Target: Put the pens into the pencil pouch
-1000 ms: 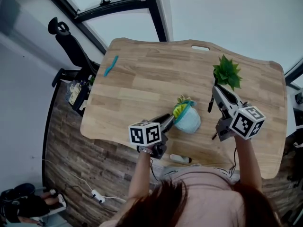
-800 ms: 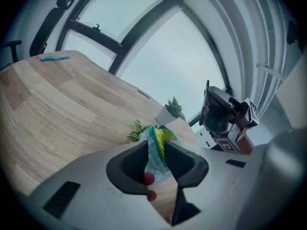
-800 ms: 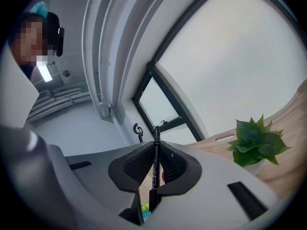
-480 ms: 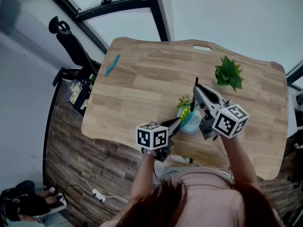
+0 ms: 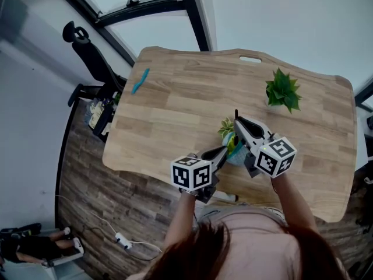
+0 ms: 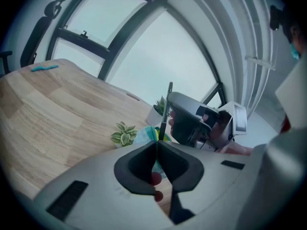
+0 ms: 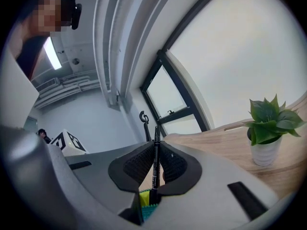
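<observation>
My right gripper (image 7: 154, 146) is clenched on a slim black pen (image 7: 154, 159). The pen stands upright in the cleft between the ribbed pads, its top poking out above the fingertips and its lower end running down past the base of the jaws. Just under those jaws lies the light-blue fabric pencil pouch with a yellow-green lining (image 7: 145, 201). The pen's lower end meets that lining, but I cannot tell whether it is inside yet.

My left gripper (image 6: 157, 146) is pinched shut on the pouch's edge: a thin green zipper line runs straight up the seam where the two pads meet, and the pouch's body bulges out beyond the fingertips. In the head view the two sets of jaws come together over the pouch, left from below, right from the side.

Just past my left fingertips stands a small variegated leafy sprig (image 6: 123, 133). A green plant in a white pot (image 7: 266, 133) sits well off to the right of my right jaws, and a teal pen (image 5: 139, 80) lies far beyond both, near the wooden table's (image 5: 175, 109) far-left edge.
</observation>
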`<state>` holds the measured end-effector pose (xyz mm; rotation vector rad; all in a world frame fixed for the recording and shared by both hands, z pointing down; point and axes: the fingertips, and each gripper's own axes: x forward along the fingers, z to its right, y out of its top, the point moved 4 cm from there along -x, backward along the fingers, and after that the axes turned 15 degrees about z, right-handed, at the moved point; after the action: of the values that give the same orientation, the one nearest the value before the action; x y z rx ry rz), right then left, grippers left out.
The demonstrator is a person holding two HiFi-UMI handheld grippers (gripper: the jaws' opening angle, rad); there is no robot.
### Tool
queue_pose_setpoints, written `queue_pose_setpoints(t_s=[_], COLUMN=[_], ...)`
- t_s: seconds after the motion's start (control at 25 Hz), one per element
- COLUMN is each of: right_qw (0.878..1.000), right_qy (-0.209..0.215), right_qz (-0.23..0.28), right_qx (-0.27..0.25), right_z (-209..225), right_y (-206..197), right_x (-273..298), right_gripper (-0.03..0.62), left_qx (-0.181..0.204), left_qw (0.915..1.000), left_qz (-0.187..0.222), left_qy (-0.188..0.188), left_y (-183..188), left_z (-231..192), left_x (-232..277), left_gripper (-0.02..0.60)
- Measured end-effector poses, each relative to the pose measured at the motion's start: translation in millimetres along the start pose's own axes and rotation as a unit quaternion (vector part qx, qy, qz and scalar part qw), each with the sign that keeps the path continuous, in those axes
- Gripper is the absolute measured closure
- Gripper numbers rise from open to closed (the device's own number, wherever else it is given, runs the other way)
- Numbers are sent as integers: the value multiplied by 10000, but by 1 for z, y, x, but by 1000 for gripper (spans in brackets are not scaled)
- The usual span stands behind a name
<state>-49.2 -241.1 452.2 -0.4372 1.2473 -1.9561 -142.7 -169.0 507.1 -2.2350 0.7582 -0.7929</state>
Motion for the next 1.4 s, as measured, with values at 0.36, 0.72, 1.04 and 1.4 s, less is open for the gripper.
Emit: queue_pose_setpoints(t_s=[0.36,0.72,1.04,1.4], right_qw=[9966,9860,9788,9836], right_qy=[40,75,70,48], right_qz=[-512,-1228,-1669,-1589], right_qx=[-649,-1127,-1183,-850], right_z=[-4,-4,-1,-1], right_y=[-22,-38,-44,-33], right_x=[-22,-38,-48,-56], right_gripper=[562,562,560,546], left_qx=[33,-78,-59,65], left_qw=[9994,9977,9965,9964], left_qz=[294,583,694,683], left_qy=[157,348,456,490], left_y=[0,0,-4,-10], left_z=[10,17,23,31], left_x=[-1,-4,-3,-4], left_gripper=[569,571,571,571])
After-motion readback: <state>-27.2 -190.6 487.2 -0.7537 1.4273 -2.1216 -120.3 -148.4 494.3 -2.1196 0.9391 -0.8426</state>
